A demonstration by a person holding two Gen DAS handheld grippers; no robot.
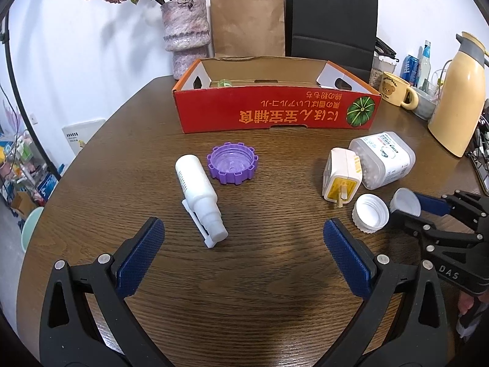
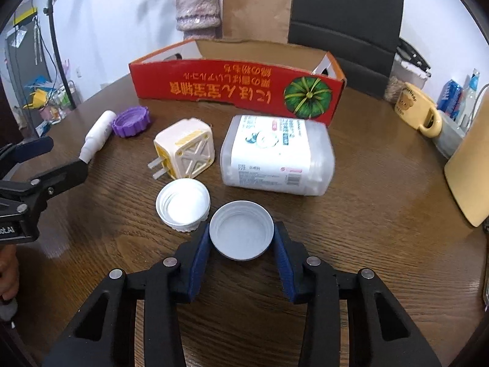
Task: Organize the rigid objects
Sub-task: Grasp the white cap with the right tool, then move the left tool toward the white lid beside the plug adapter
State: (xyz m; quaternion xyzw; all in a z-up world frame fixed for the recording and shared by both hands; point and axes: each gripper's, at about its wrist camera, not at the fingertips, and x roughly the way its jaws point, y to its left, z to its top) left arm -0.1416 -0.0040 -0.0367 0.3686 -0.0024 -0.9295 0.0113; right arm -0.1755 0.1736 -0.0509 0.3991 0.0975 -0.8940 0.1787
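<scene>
My right gripper (image 2: 241, 244) is shut on a smooth white lid (image 2: 241, 234), held open side up just above the table; it also shows in the left wrist view (image 1: 405, 202). A ribbed white cap (image 2: 182, 205) lies beside it. A cream plug adapter (image 2: 186, 150), a clear cotton swab box (image 2: 276, 154), a purple cap (image 1: 232, 163) and a white spray bottle (image 1: 200, 194) lie on the table. My left gripper (image 1: 243, 238) is open and empty, near the bottle's nozzle. The red cardboard box (image 1: 275, 114) stands open behind.
A brown wooden table (image 1: 244, 275) holds everything. A vase (image 1: 185, 35), paper bags (image 1: 247, 21), a bear mug (image 1: 395, 90) and a cream thermos (image 1: 455, 98) stand at the back and right. A small green item (image 1: 224, 83) lies inside the box.
</scene>
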